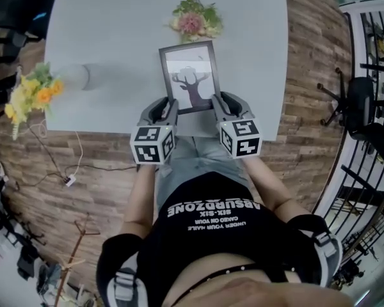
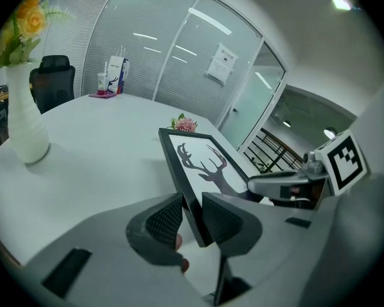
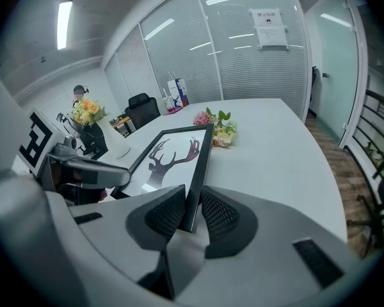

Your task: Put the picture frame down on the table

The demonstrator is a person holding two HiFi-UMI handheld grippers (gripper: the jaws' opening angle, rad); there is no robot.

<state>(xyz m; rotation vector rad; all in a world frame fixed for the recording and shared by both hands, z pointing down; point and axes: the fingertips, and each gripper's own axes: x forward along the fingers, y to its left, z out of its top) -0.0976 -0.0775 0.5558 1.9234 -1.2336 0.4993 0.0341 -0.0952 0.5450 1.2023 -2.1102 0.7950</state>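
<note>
Head view: left gripper (image 1: 169, 106) and right gripper (image 1: 219, 102) each clamp a near corner of the deer picture frame (image 1: 191, 75), tilted over the table's (image 1: 115, 31) near edge. Releasing one early might drop it.

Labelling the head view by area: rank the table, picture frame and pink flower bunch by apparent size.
1. table
2. picture frame, enlarged somewhat by nearness to the camera
3. pink flower bunch

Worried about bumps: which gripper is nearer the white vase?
Left. The left gripper grips the picture frame on the vase's side; the right gripper grips its far edge.
</note>
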